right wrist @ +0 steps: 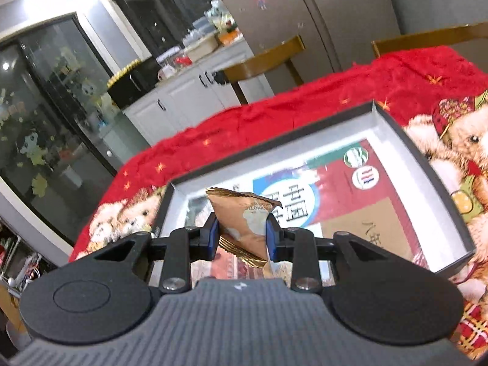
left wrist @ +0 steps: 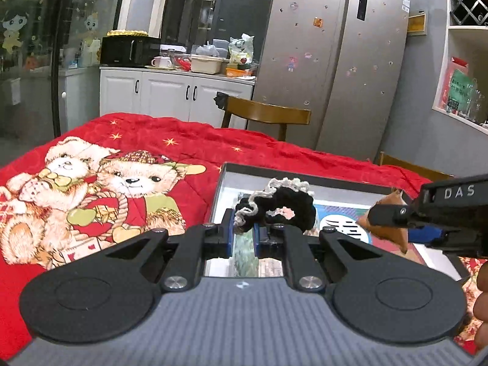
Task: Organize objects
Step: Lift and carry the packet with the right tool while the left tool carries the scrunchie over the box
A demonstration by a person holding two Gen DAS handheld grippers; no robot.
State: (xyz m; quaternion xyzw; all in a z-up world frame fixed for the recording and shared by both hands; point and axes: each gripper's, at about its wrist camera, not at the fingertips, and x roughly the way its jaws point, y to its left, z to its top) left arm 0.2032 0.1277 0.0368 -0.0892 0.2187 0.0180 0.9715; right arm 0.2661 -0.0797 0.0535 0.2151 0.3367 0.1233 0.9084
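1. Black crocheted scrunchie [left wrist: 276, 206] with white frilly trim, pinched at one end between the blue pads of the left gripper [left wrist: 244, 231]; held above the near-left part of the tray, rest of it bulging out past the fingertips.
2. Brown-gold snack packet [right wrist: 244, 224] clamped crosswise in the right gripper [right wrist: 242, 236], jaws closed on it, crimped edge up; hanging over the tray's near corner.
3. In the left wrist view the right gripper [left wrist: 427, 228] comes in from the right with the packet [left wrist: 385, 222], close beside the scrunchie, not touching as far as visible.
4. Shallow dark-rimmed box tray [right wrist: 433, 164], white inner walls, printed paper with Chinese characters lining the bottom.
5. Tray sits on a red teddy-bear quilt [left wrist: 91, 189] covering the table.
6. Behind: two wooden chairs, nearest [left wrist: 265, 114]; steel fridge [left wrist: 335, 61] with small magnets; white cabinet [left wrist: 170, 94] carrying a black microwave [left wrist: 129, 50], mug and food containers.
7. Wine rack shelf [left wrist: 466, 3] far right; glass door with cartoon stickers [left wrist: 18, 30] far left.
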